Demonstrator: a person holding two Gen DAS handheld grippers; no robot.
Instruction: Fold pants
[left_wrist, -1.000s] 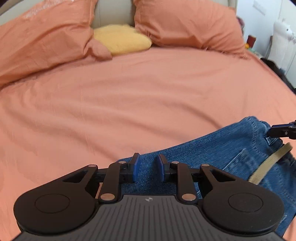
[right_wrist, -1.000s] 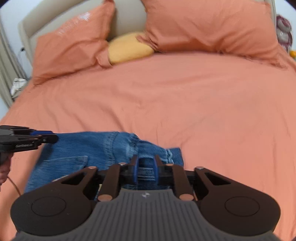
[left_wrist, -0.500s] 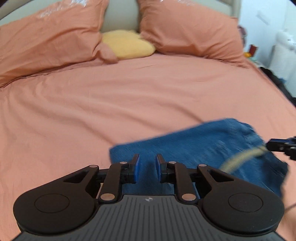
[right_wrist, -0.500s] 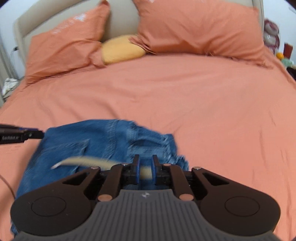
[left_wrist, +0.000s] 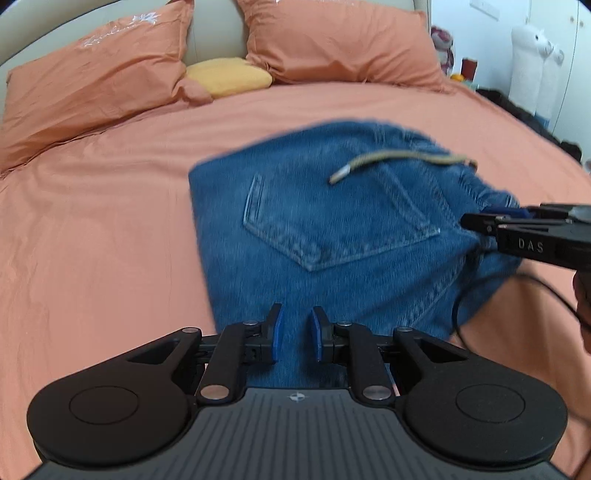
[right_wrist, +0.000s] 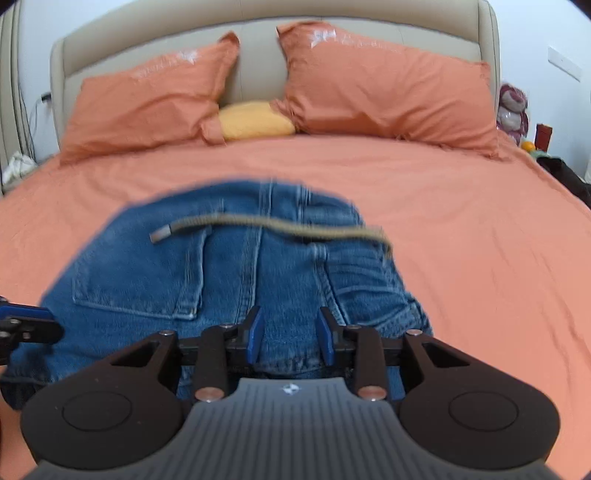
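Left hand-held gripper (left_wrist: 296, 334): fingers parted over denim, nothing clamped. Right hand-held gripper (right_wrist: 290, 338): fingers wide apart above the jeans (right_wrist: 229, 280), releasing them. Jeans lie bunched on the orange bed (right_wrist: 461, 229), back pocket up, tan belt (right_wrist: 280, 225) across the top.

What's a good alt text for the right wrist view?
Folded jeans lie on an orange bed, a tan belt trailing across them. The right gripper hovers over their near edge with jaws open; pillows line the headboard.
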